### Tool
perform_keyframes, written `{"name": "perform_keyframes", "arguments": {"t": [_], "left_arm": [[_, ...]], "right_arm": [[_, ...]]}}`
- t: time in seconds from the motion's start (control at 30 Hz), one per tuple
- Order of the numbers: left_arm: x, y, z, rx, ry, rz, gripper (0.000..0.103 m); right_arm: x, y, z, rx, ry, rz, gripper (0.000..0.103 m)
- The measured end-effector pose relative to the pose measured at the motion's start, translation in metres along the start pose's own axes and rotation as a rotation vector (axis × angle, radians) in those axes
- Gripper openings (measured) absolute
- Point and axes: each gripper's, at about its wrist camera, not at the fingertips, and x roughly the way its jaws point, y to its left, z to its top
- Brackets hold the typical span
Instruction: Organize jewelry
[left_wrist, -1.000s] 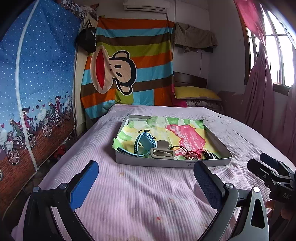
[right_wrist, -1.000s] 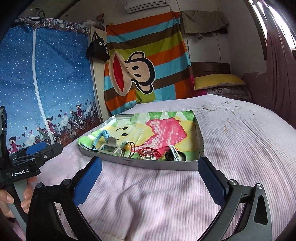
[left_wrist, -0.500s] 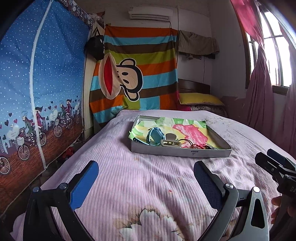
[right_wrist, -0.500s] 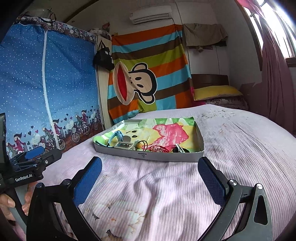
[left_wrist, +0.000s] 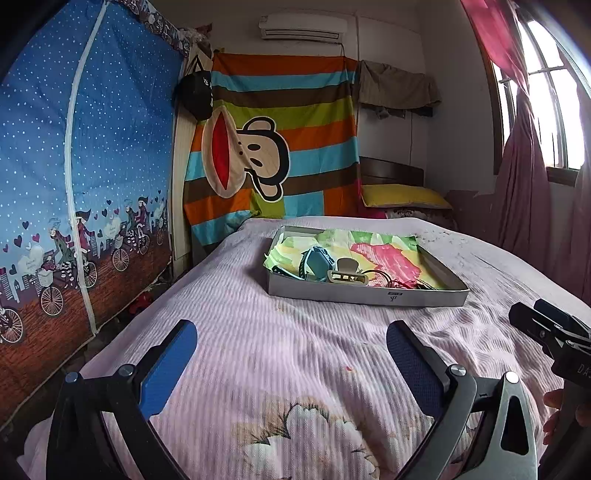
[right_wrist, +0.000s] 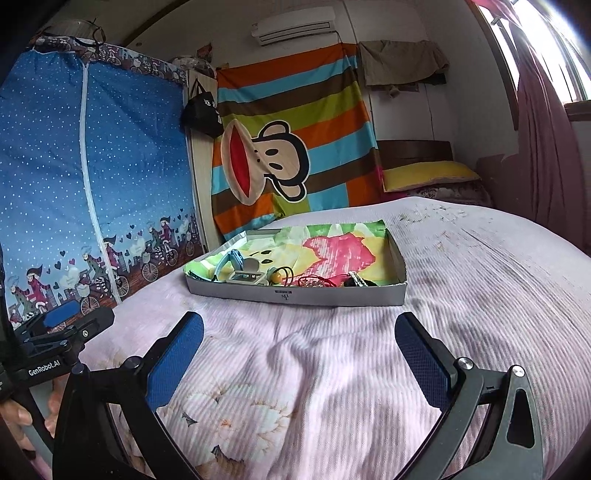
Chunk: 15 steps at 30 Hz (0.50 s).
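A shallow grey box (left_wrist: 365, 293) (right_wrist: 295, 295) lined with a colourful cloth lies on the pink bedspread, well ahead of both grippers. Along its near side rest a blue hair clip (left_wrist: 314, 260) (right_wrist: 232, 259), a beige claw clip (left_wrist: 347, 275) (right_wrist: 246, 275), a hair tie with a yellow bead (right_wrist: 276, 275), red string jewelry (left_wrist: 397, 283) (right_wrist: 314, 282) and a dark beaded piece (right_wrist: 356, 282). My left gripper (left_wrist: 290, 345) is open and empty above the bed. My right gripper (right_wrist: 299, 338) is open and empty too.
The bed's left edge drops to the floor beside a blue fabric wardrobe (left_wrist: 74, 184). A striped monkey blanket (left_wrist: 273, 147) hangs at the back, a yellow pillow (left_wrist: 402, 195) lies at the head, and pink curtains (left_wrist: 524, 184) hang on the right. A hand (right_wrist: 14, 417) holds the left tool.
Both grippers have drawn back from the box, so it looks smaller and farther away and more bedspread shows in front. Both stay open and empty.
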Motion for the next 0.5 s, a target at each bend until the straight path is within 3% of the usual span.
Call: {"name": "perform_keyframes", "arguments": {"t": [0.5], "left_arm": [[0.0007, 0.0020, 0.0000, -0.006, 0.005, 0.002, 0.103]], "right_arm": [[0.0028, 0.0015, -0.0041, 0.003, 0.001, -0.003, 0.102]]}}
